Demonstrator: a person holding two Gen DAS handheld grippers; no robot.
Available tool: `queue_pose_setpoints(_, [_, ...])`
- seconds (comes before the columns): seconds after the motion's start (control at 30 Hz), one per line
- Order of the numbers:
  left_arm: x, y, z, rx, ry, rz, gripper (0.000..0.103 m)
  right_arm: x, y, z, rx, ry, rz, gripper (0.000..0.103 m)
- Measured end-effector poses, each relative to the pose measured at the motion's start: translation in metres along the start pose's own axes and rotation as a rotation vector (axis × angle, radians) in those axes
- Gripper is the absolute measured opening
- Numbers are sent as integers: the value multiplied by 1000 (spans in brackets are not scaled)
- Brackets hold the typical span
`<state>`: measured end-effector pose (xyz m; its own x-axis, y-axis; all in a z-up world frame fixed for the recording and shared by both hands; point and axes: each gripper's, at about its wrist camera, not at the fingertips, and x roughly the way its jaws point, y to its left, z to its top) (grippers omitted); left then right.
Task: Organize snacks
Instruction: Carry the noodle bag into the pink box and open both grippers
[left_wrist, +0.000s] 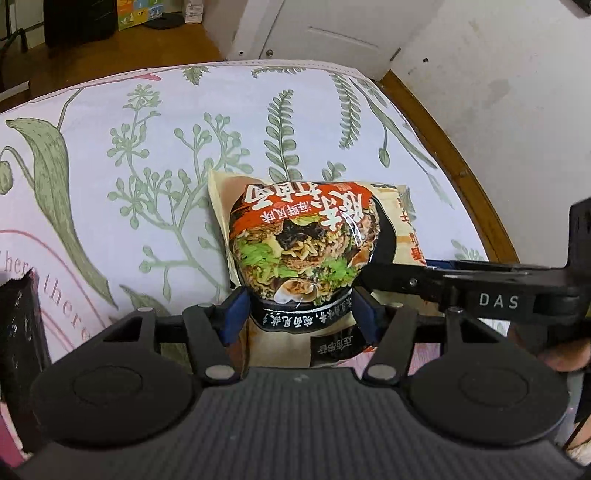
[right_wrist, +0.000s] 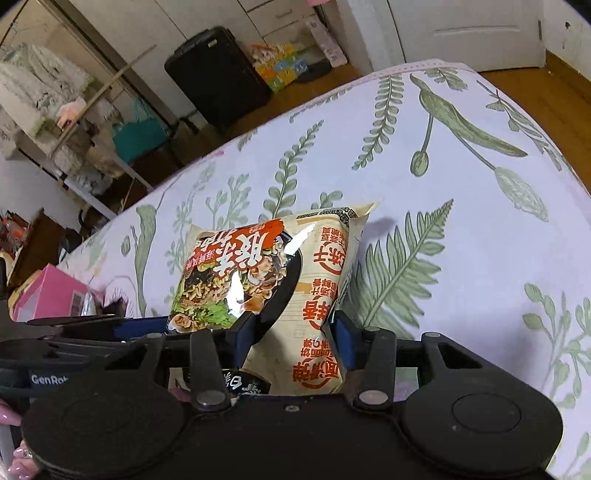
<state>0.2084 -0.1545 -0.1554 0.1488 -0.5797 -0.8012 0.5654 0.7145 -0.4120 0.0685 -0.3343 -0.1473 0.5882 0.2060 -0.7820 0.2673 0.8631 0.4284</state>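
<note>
Noodles packet (left_wrist: 299, 251) lies on the leaf-print bedsheet (left_wrist: 147, 147), well in from its far edge. Left gripper (left_wrist: 301, 314) is clamped on the packet's near end, its blue pads (left_wrist: 234, 317) pressing the sides; right gripper (right_wrist: 295, 332) pinches the same packet's side.

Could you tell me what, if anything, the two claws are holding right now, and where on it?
Both hold one instant noodle packet: the left claw pinches its near end, the right claw its near edge beside it.
</note>
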Motion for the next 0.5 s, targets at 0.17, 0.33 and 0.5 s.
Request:
queue_pose_setpoints(0.17, [-15,-5,-12,13,40,-4,59,-9,13,-10,-20,53,-20,51])
queue_pose_setpoints(0.33, [-28,-5,-29,29,94,-25,59,-21,31,-24,-97,81,-42,52])
queue_pose_setpoints(0.5, [-51,-8,-47,32,107,-20,59,-31,45,-37,-124,103,-31,52])
